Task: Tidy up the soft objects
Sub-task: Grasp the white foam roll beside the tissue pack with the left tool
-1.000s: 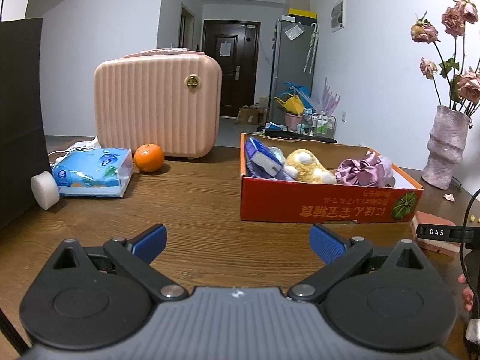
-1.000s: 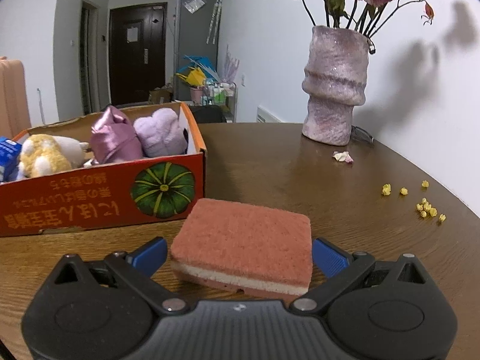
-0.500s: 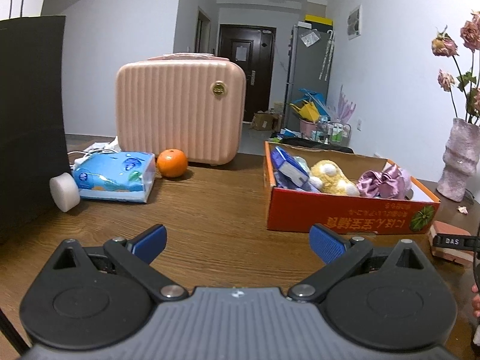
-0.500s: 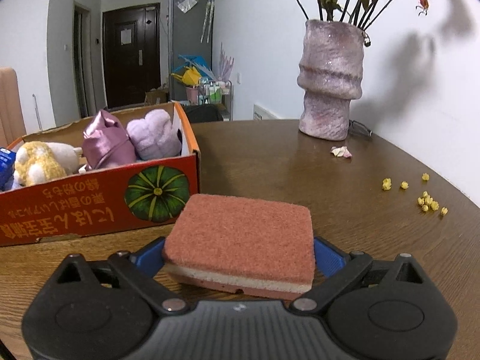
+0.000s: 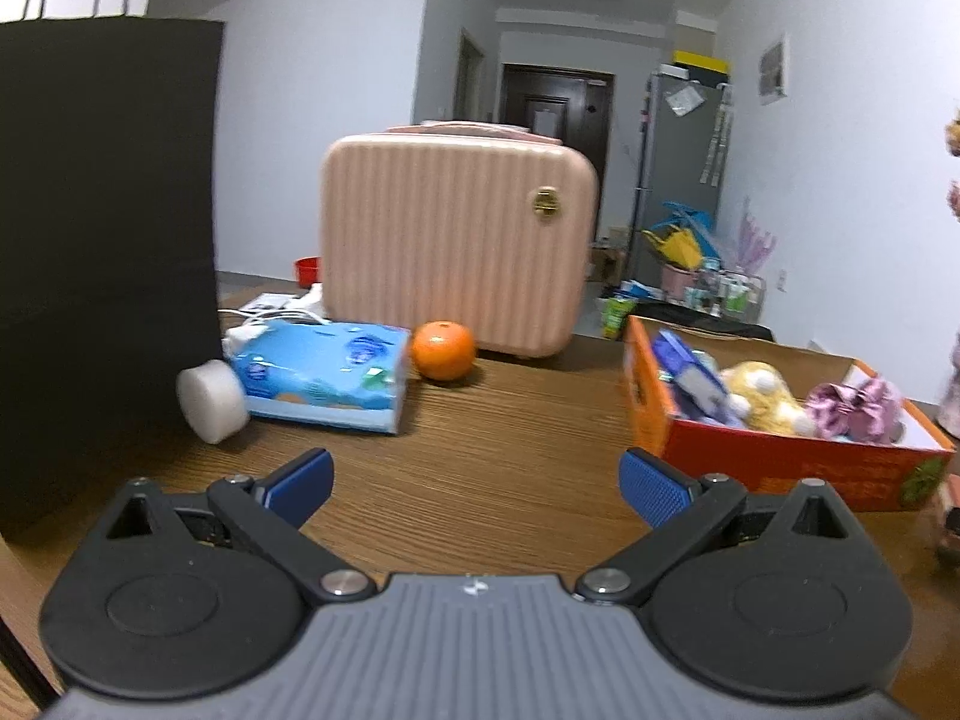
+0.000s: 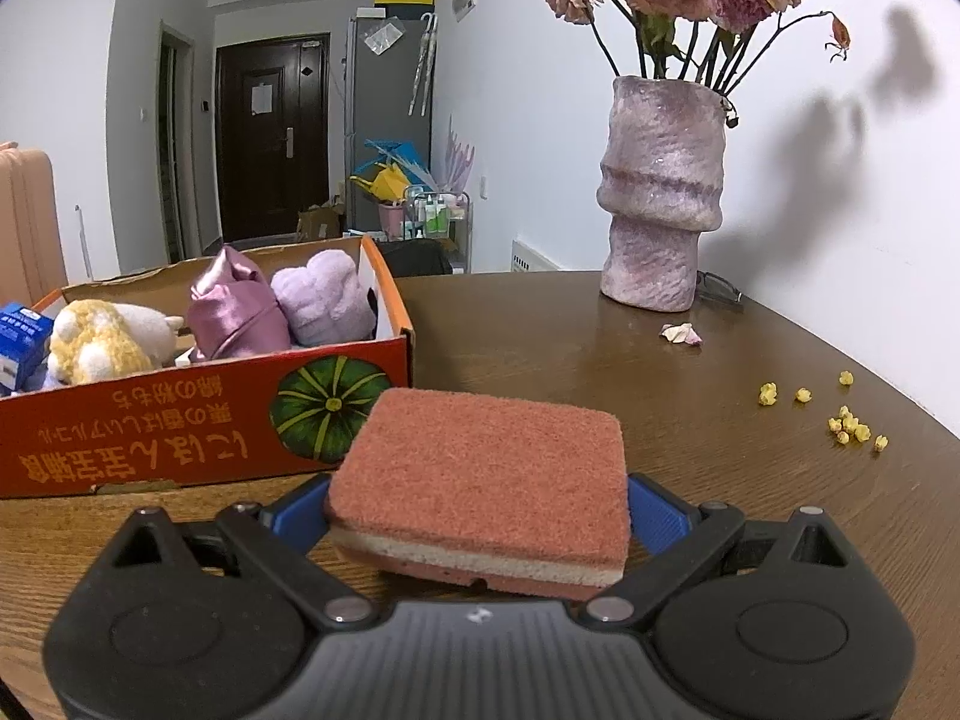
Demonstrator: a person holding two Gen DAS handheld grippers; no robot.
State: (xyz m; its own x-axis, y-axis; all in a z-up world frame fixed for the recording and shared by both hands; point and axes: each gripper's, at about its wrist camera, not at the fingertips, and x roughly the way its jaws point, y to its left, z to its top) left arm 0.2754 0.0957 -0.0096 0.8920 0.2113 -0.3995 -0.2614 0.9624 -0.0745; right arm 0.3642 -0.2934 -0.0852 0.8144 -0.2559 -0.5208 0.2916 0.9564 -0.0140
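A pink scouring sponge point(image 6: 480, 474) lies flat on the wooden table point(image 6: 690, 360), just right of the orange cardboard box point(image 6: 180, 438). My right gripper point(image 6: 478, 507) is open and straddles the sponge, one blue pad close against each side. The box point(image 5: 780, 462) holds a yellow plush point(image 6: 96, 342), a satin scrunchie point(image 6: 234, 312), a lilac fluffy item point(image 6: 324, 294) and a blue pack point(image 6: 18, 330). My left gripper point(image 5: 477, 480) hangs open and empty over bare table. Ahead and to its left lie a blue tissue pack point(image 5: 324, 378) and a white foam roll point(image 5: 213, 399).
A pink suitcase point(image 5: 456, 246) stands at the back with an orange point(image 5: 444, 351) in front of it. A black paper bag point(image 5: 102, 252) fills the left side. A vase of dried roses point(image 6: 660, 204) stands back right, with petals and yellow crumbs point(image 6: 852, 420) near the table's right edge.
My right gripper has slid forward, so the sponge now sits deep between its fingers. My left gripper has swung left, bringing the black bag and tissue pack closer into view.
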